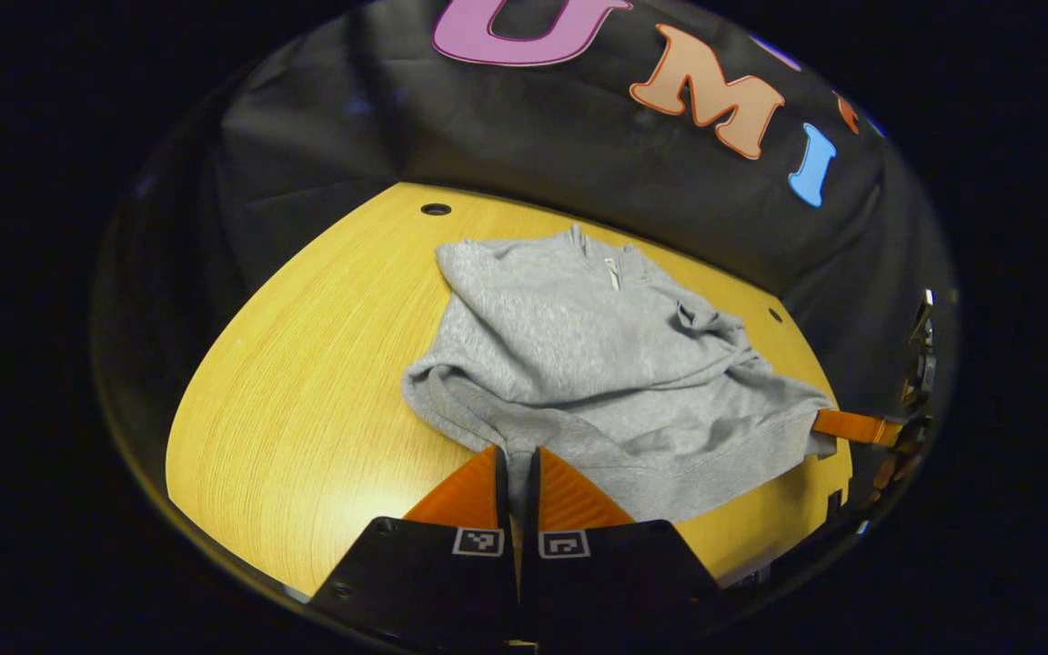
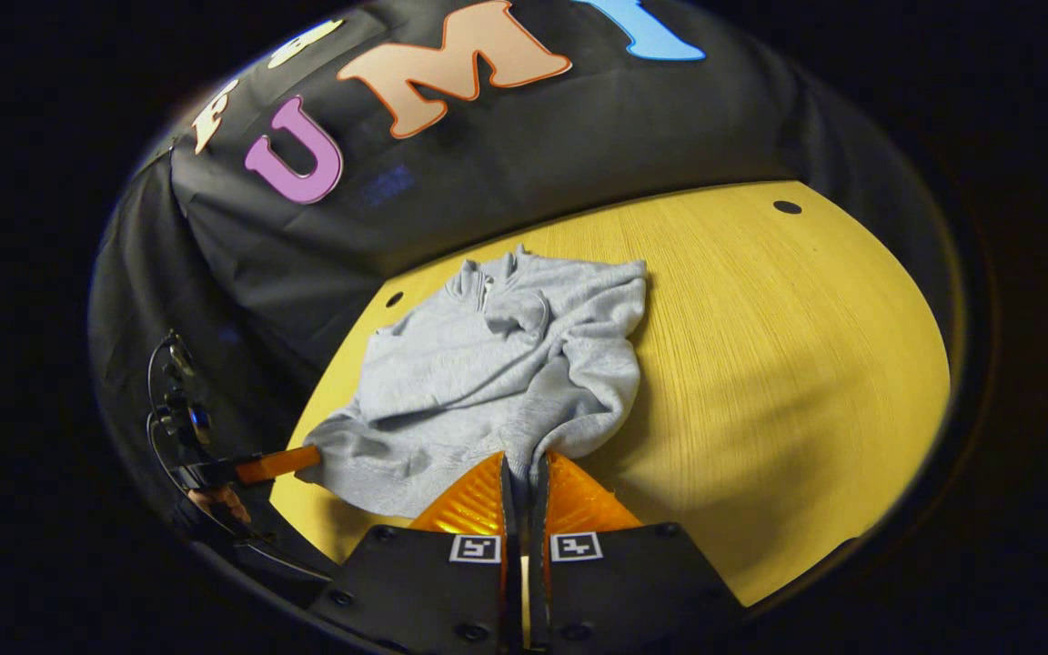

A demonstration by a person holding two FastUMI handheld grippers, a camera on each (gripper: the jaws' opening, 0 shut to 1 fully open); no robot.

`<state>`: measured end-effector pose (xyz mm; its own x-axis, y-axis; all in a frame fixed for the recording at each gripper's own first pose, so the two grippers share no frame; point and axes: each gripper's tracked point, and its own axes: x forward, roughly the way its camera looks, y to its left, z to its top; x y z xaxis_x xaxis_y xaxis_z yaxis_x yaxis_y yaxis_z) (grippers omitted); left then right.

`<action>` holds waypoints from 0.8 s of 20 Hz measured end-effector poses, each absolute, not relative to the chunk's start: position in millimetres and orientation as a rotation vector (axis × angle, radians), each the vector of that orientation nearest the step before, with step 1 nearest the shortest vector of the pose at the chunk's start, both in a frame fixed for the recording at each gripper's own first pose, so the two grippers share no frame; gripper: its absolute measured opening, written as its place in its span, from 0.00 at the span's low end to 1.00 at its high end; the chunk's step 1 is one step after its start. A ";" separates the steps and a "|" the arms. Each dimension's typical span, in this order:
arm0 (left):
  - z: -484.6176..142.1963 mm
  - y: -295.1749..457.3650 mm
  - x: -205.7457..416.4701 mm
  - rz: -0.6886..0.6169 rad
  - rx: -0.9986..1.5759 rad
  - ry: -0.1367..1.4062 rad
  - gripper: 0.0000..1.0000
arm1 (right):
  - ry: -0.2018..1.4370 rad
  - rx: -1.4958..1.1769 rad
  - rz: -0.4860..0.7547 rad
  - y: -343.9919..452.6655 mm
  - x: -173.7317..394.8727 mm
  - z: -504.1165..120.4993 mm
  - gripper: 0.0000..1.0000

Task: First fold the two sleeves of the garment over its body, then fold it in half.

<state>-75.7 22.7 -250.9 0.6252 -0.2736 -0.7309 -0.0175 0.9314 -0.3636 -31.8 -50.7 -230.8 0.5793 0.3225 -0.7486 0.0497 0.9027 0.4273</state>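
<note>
A grey sweatshirt (image 1: 579, 355) lies on the yellow wooden table (image 1: 306, 382), its zip collar (image 1: 613, 264) at the far end and both sleeves lying bunched across the body. In the left gripper view my left gripper (image 1: 517, 459) is shut on the near hem at one corner. Farther off, at the right edge, the right gripper (image 1: 838, 425) pinches the other hem corner. In the right gripper view the sweatshirt (image 2: 488, 364) runs away from me, with my right gripper (image 2: 521, 466) shut on its hem. There the left gripper (image 2: 292, 461) grips the opposite corner, which is lifted slightly.
The black cloth wall (image 1: 579, 155) rises right behind the table's far edge. Small round holes (image 1: 436, 209) sit near the table's back corners. Bare tabletop (image 2: 788, 364) stretches on either side of the garment. A hand (image 2: 215, 500) holds the left gripper.
</note>
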 end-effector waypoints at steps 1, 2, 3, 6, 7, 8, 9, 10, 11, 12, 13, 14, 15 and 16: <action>-243.5 24.2 -67.2 -0.149 -0.371 0.871 0.00 | 0.937 0.472 0.154 -50.3 -23.5 -227.5 0.05; -239.7 25.3 -56.4 -0.147 -0.386 0.858 0.00 | 0.929 0.518 0.142 -50.9 -14.5 -223.6 0.05; -235.8 27.6 -46.8 -0.141 -0.401 0.848 0.00 | 0.925 0.567 0.128 -51.3 -3.8 -221.6 0.05; -230.7 28.9 -21.4 -0.139 -0.438 0.846 0.00 | 0.905 0.697 0.074 -54.8 31.4 -218.9 0.06; -232.5 29.8 -15.6 -0.135 -0.444 0.854 0.02 | 0.904 0.729 0.055 -55.4 41.5 -218.8 0.06; -231.9 30.4 -6.1 -0.133 -0.452 0.851 0.00 | 0.906 0.754 0.043 -53.9 50.8 -219.1 0.05; -232.1 30.0 1.7 -0.132 -0.460 0.853 0.00 | 0.901 0.765 0.032 -53.4 61.3 -222.3 0.05; -232.7 30.8 10.1 -0.129 -0.469 0.854 0.00 | 0.904 0.763 0.025 -54.0 69.5 -226.4 0.05; -233.7 30.7 17.6 -0.128 -0.482 0.860 0.00 | 0.906 0.756 0.016 -53.4 77.9 -231.7 0.06; -236.8 31.4 22.9 -0.123 -0.493 0.873 0.00 | 0.911 0.758 0.005 -53.1 85.6 -235.9 0.06; -240.7 31.7 28.8 -0.115 -0.508 0.889 0.00 | 0.918 0.766 -0.008 -52.5 92.5 -238.6 0.06; -245.8 31.5 34.6 -0.107 -0.526 0.911 0.00 | 0.922 0.779 -0.025 -51.1 99.8 -243.6 0.06; -251.0 30.9 40.9 -0.102 -0.550 0.933 0.00 | 0.929 0.788 -0.039 -49.9 106.8 -250.1 0.05; -259.5 30.7 45.4 -0.092 -0.573 0.966 0.00 | 0.942 0.794 -0.053 -49.0 111.8 -258.0 0.05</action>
